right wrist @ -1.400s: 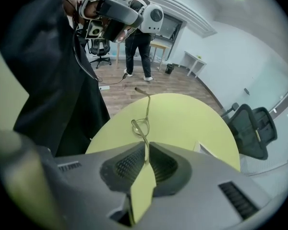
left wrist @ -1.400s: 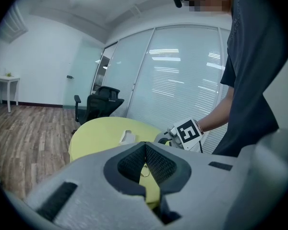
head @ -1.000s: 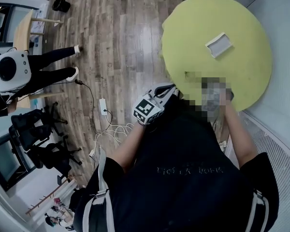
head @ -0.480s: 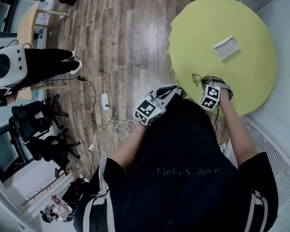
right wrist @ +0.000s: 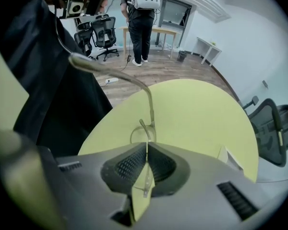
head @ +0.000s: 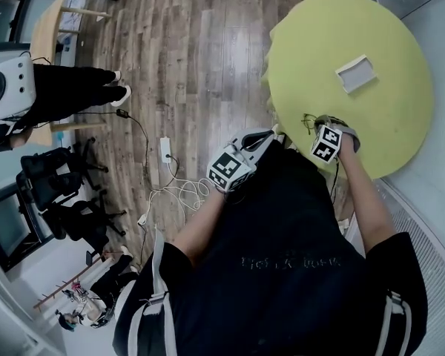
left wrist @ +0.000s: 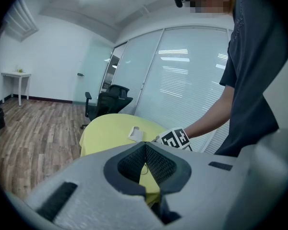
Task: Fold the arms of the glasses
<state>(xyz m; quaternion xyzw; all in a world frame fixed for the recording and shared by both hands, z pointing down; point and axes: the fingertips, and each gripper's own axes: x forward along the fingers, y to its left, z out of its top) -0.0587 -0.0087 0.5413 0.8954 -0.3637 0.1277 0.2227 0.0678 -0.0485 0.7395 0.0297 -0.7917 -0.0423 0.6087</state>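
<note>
Table [head: 389, 117]: round, yellow-green, on a wood-plank floor.
Glasses [right wrist: 150, 110]: at the table's near edge, the frame over the tabletop; 1 arm stands unfolded, rising off the table and curving toward the person's dark shirt.
Right gripper [right wrist: 147, 145]: over the table's near edge, jaws clenched on the glasses frame, with a thin piece of it pinched between the pads.
Left gripper [left wrist: 145, 146]: off the table, just beside its near edge, jaws pressed together with nothing between them.
White case [head: 354, 74]: lying open on the table toward its far side, well apart from the glasses.
Writing: pale print across the dark shirt [head: 289, 261] is too blurred to read; each gripper's cube carries square black-and-white markers.
Bystander [head: 55, 87]: standing well away from the table, wearing a white backpack.
</note>
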